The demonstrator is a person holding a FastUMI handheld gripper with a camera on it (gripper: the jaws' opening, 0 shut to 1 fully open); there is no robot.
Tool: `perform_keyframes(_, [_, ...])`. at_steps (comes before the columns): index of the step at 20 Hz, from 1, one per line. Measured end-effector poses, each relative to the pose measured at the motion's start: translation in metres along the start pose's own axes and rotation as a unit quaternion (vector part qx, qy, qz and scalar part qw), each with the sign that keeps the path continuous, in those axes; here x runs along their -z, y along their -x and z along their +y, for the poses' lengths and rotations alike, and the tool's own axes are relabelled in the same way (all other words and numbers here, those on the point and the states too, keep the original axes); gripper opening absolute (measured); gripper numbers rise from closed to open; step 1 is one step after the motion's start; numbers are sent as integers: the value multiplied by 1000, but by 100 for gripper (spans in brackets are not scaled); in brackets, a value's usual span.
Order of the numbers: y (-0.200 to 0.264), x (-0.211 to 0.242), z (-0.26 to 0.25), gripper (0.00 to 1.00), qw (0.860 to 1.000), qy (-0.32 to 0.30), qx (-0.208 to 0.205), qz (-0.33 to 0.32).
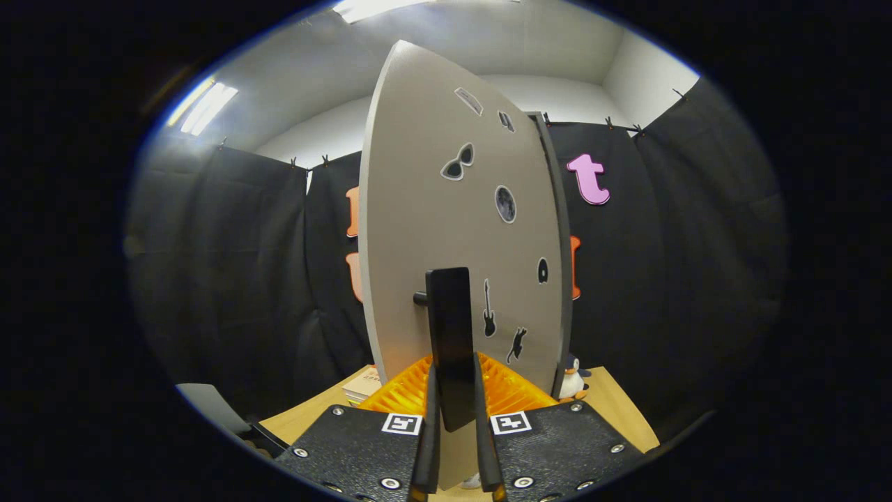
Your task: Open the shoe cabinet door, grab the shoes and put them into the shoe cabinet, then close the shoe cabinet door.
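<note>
The grey shoe cabinet door (pixel 432 230), dotted with small dark stickers, stands just ahead of me, seen at an angle. Its black vertical bar handle (pixel 449 328) runs down between my fingers. My gripper (pixel 456 425) is shut on the lower end of that handle, with one finger (pixel 431 418) pressing on each side. The cabinet's dark edge (pixel 559 244) shows along the door's right side. The door hides the cabinet's inside. A small white shape (pixel 474 481) peeks out low between my fingers; I cannot tell if it is a shoe.
The cabinet stands on a light wooden table (pixel 620 408). A small penguin toy (pixel 573 382) sits at the door's lower right corner. A stack of books (pixel 364 385) lies at its lower left. Black cloth walls close in all around.
</note>
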State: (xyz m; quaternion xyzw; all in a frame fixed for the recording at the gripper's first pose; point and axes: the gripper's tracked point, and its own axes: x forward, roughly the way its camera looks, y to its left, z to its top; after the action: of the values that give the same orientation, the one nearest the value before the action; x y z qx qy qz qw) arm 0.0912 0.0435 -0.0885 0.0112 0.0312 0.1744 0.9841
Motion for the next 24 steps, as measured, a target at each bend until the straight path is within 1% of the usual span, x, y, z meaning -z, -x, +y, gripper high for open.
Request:
perform_keyframes(5, [20, 2, -44, 21, 999, 11, 42, -2])
perform_keyframes(8, [30, 2, -62, 21, 998, 12, 63, -2])
perform_keyframes(12, [44, 2, -94, 21, 995, 24, 101, -8])
perform_keyframes(15, [54, -1, -111, 21, 992, 22, 121, -12])
perform_keyframes(16, [62, -2, -121, 21, 990, 25, 138, -13])
perform_keyframes(17, [59, -4, -132, 20, 988, 30, 153, -14])
perform_keyframes(18, [64, -3, -135, 17, 987, 31, 159, -14])
perform_keyframes(19, [65, -3, -136, 16, 987, 29, 159, -14])
perform_keyframes(20, [70, -2, -140, 10, 986, 30, 166, -12])
perform_keyframes(24, [80, 1, -139, 10, 986, 21, 167, -4])
